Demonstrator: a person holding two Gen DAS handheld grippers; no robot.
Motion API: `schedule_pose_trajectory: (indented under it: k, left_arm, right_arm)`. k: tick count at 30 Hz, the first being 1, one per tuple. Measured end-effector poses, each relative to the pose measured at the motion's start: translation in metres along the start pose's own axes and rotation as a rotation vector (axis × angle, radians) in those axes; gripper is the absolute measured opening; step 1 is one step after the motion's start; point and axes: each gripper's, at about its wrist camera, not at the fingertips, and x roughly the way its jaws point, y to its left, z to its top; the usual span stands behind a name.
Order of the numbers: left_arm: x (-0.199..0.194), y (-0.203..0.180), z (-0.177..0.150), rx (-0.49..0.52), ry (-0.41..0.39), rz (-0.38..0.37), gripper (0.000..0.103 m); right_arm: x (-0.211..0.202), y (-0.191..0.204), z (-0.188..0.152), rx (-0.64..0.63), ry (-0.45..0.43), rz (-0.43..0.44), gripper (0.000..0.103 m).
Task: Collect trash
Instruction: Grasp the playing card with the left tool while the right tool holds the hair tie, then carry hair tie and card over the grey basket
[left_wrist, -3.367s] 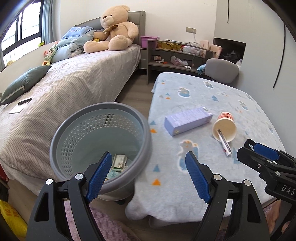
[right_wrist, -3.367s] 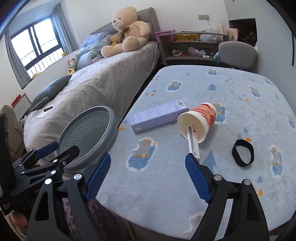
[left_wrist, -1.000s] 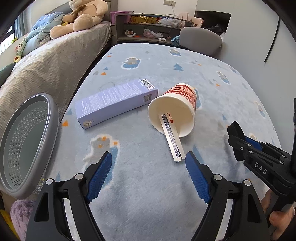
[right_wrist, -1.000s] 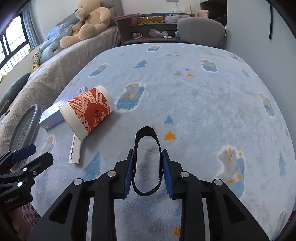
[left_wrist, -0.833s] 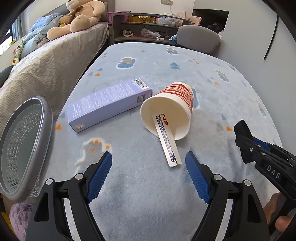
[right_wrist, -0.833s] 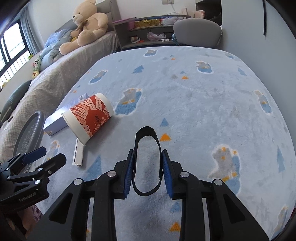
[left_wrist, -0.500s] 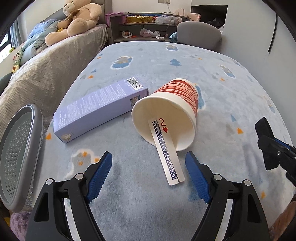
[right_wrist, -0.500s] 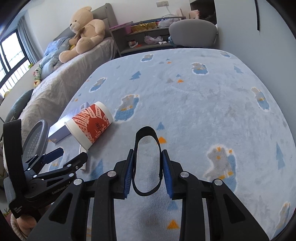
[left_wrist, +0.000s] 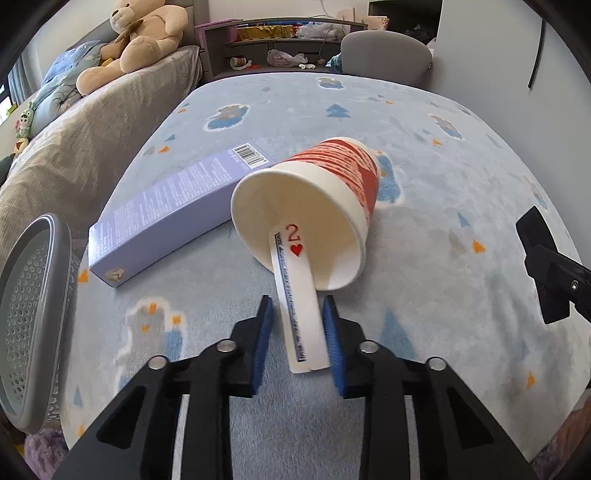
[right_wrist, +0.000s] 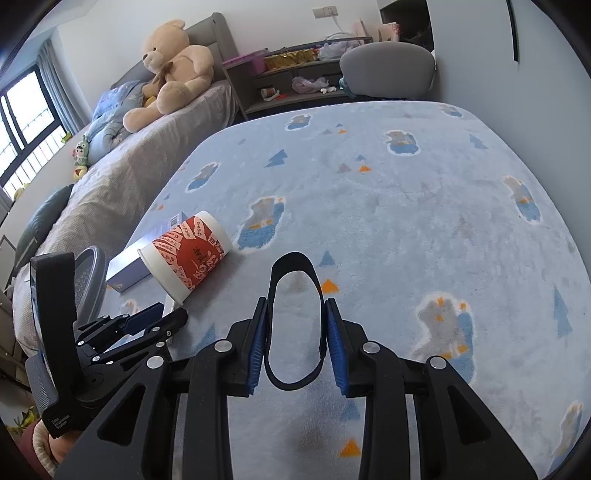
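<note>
Playing card (left_wrist: 295, 295), a two of hearts, is sticking out of the mouth of a paper cup (left_wrist: 325, 199) lying on its side on the blue blanket-covered counter (left_wrist: 443, 166). Left gripper (left_wrist: 297, 332) has just been closing its fingers (left_wrist: 263, 332) around the card's near end; right pad is touching the card edge, left pad is sitting just beside it. Purple box (left_wrist: 173, 206) is lying touching the cup's left side. Grey perforated bin (left_wrist: 29, 314) is standing at the counter's left edge. Right gripper (right_wrist: 295, 332) is gripping a black elastic band (right_wrist: 293, 321) between closed fingers, above the blanket. Teddy bear (right_wrist: 170, 70) is sitting on the bed behind.
</note>
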Motion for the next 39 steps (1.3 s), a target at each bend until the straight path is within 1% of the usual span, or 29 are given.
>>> schedule_pose_trajectory:
  k: [1,9,14,16,20,24,30,35,39]
  left_arm:
    - [-0.001,0.0,-0.001,0.003,0.007,-0.003,0.013]
    - [-0.019,0.008,-0.02,0.017,0.012,-0.006,0.012]
    - [-0.043,0.015,-0.031,0.042,-0.034,0.032,0.012]
    - [-0.053,0.019,-0.035,0.042,-0.049,0.033,0.012]
    - [-0.074,0.029,-0.04,0.037,-0.086,0.033,0.012]
    - [-0.089,0.045,-0.045,0.007,-0.107,0.028,0.012]
    - [-0.1,0.073,-0.054,-0.035,-0.123,0.02,0.012]
    - [-0.107,0.102,-0.061,-0.068,-0.14,0.011,0.012]
    - [-0.112,0.125,-0.067,-0.087,-0.155,0.008,0.012]
  right_arm:
    - [0.0,0.0,0.0,-0.001,0.001,0.0,0.032]
    - [0.001,0.003,-0.001,-0.006,0.002,-0.005,0.032]
    - [0.001,0.005,-0.005,-0.005,0.011,-0.004,0.032]
    - [-0.002,0.008,-0.009,-0.011,0.009,-0.005,0.032]
    - [-0.008,0.016,-0.017,-0.028,-0.004,-0.035,0.032]
    - [-0.011,0.026,-0.023,-0.032,-0.001,-0.032,0.032]
    - [-0.012,0.054,-0.037,-0.031,0.011,0.0,0.032]
    - [-0.004,0.091,-0.046,-0.056,0.038,0.043,0.032]
    - [0.0,0.124,-0.048,-0.086,0.042,0.075,0.032]
